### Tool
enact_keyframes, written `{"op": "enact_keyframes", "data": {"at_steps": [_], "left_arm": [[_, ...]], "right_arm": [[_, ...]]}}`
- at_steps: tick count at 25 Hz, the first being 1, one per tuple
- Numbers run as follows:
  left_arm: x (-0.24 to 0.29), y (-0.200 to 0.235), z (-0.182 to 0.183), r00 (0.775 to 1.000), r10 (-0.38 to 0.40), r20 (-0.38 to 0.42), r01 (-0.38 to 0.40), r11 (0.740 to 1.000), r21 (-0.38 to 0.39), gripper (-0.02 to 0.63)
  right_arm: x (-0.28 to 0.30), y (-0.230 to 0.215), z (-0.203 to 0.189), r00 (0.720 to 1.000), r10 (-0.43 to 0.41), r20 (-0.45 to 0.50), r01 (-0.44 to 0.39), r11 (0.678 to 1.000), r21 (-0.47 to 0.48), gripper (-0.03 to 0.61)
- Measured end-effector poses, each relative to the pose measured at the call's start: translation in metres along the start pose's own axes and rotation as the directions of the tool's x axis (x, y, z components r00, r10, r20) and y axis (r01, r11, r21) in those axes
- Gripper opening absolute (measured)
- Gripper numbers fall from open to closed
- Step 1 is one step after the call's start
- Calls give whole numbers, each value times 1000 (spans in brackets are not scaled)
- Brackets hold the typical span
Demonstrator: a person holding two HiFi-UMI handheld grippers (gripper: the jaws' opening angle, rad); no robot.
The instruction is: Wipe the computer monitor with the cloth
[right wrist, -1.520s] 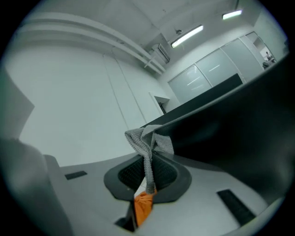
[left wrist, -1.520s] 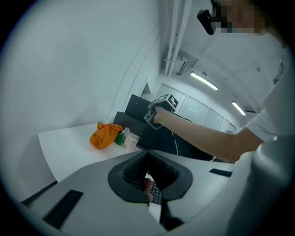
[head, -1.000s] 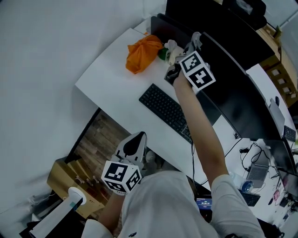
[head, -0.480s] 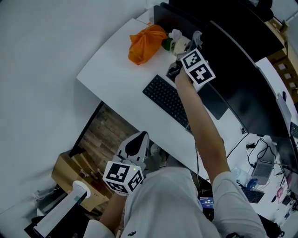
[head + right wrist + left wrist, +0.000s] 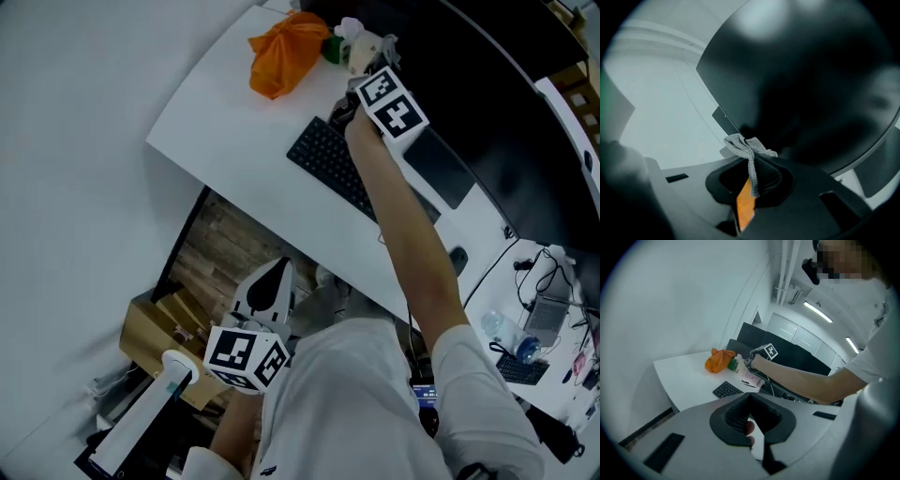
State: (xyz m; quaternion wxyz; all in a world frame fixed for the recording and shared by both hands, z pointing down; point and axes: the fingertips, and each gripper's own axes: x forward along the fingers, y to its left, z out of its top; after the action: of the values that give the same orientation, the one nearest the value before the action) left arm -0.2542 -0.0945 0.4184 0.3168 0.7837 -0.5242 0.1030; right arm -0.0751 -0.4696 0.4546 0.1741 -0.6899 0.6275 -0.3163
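Observation:
The dark monitor [image 5: 525, 122] stands along the back of the white desk [image 5: 225, 131] and fills most of the right gripper view [image 5: 811, 79]. My right gripper [image 5: 382, 52] reaches over the keyboard to the screen's far left end. It is shut on a grey knitted cloth [image 5: 749, 150], whose bunched end sticks out of the jaws close to the screen's lower corner. My left gripper [image 5: 270, 289] hangs low beside the person's body, off the desk, with its jaws [image 5: 751, 401] shut and nothing held.
An orange bag [image 5: 286, 49] and small green and white items [image 5: 342, 42] sit at the desk's far corner. A black keyboard [image 5: 349, 171] and a mouse [image 5: 457, 260] lie before the monitor. A cardboard box [image 5: 155, 328] stands on the wooden floor, with cables and a bottle [image 5: 497, 328] at right.
The right gripper with the cloth has shifted a little toward the monitor's far left end as the head view tilted. The left gripper stays where it was.

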Motion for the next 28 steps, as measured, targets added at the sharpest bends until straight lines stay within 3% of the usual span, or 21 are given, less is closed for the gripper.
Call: {"op": "enact_keyframes", "data": {"at_steps": [11,24,28], "left_arm": [[2,-3,-25,998,12,-56,-11,1000,8,14],[-1,-6,-28,997,48,-61,-48,999,-1,14],[-3,-3,-35,995,65,-71,-66,998,-9,14]], "right_arm": [[10,-34,-40,997,4,-80,-7,1000,-28,25],[20,-66,-76,988,-51,-146,55,998,25,25],[23,-63,-82,989,-23,-145,25,1000,13,25]]}}
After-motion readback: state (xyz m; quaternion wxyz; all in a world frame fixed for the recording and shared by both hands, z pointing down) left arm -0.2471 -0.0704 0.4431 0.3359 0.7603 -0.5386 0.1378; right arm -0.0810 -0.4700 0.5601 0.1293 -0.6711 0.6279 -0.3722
